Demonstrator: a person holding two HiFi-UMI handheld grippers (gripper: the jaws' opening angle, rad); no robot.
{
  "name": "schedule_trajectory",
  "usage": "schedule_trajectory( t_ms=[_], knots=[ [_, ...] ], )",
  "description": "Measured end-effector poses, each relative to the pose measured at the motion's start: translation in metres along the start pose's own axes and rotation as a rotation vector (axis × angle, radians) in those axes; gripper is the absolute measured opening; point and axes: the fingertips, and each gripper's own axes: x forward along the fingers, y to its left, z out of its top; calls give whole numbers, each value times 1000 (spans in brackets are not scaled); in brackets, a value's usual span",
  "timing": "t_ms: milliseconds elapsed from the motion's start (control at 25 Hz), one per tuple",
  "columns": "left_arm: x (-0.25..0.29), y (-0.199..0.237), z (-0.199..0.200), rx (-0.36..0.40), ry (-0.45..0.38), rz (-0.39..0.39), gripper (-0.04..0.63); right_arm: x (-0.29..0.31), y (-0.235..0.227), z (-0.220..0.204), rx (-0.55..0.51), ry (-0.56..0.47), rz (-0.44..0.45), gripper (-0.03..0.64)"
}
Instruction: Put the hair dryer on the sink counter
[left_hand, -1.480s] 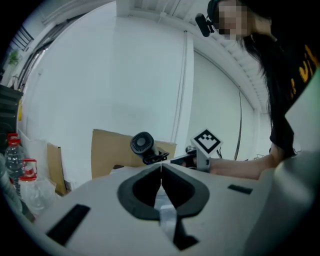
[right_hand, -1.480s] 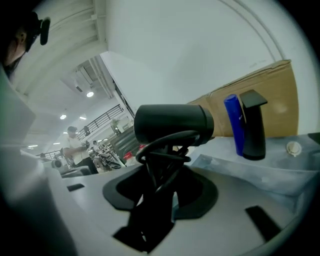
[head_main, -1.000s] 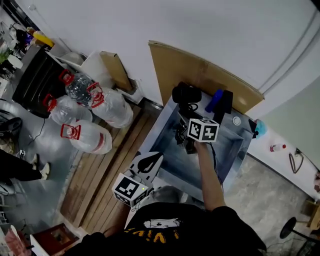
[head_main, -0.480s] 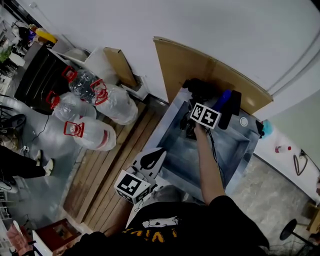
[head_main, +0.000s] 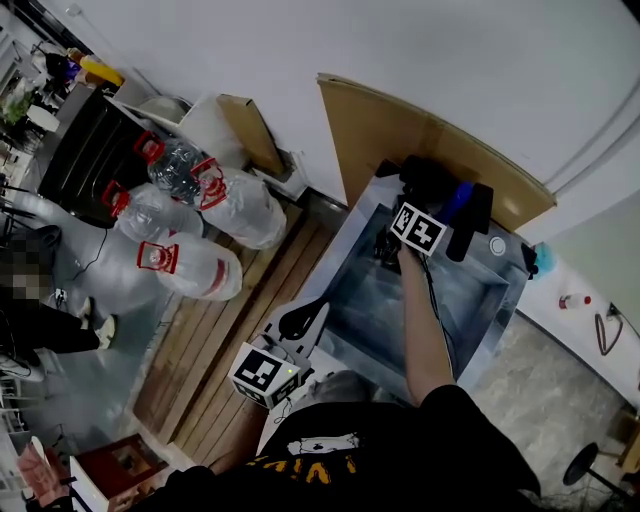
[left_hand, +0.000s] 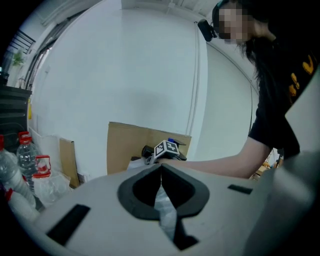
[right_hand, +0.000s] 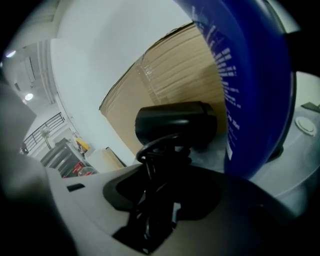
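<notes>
Black plastic hair dryer (right_hand: 175, 125), cord looped round its handle, was clamped in the right claw (right_hand: 159, 200) at the far corner of the steel sink worktop (head_main: 350, 243), beside a blue bottle (right_hand: 250, 75). Placing looked under way; next, lower it onto the worktop and release. The left claw (left_hand: 161, 176) was pressed closed, empty.

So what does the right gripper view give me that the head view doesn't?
Right gripper view only: the jaws closed on the dryer's cord-wrapped handle, and the print on the blue bottle close at the right.
Head view only: the sink, the left gripper off its near corner, and the water jugs on the floor.
Both: dryer, bottle, and the cardboard against the wall.
</notes>
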Motion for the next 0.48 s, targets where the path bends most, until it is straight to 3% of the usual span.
schedule_trajectory(
  t_ms=[120,240,480],
  knots=[
    [-4,4,-1,-1,-3,16,7,0,6,-1,-25,10,26,165],
    [-4,3,-4,-9,4,26,6,1,17,-3,-12,34,94,276],
    [-8,2,-2,-13,-12,30,6,-4,18,-4,-53,35,78,278]
  ],
)
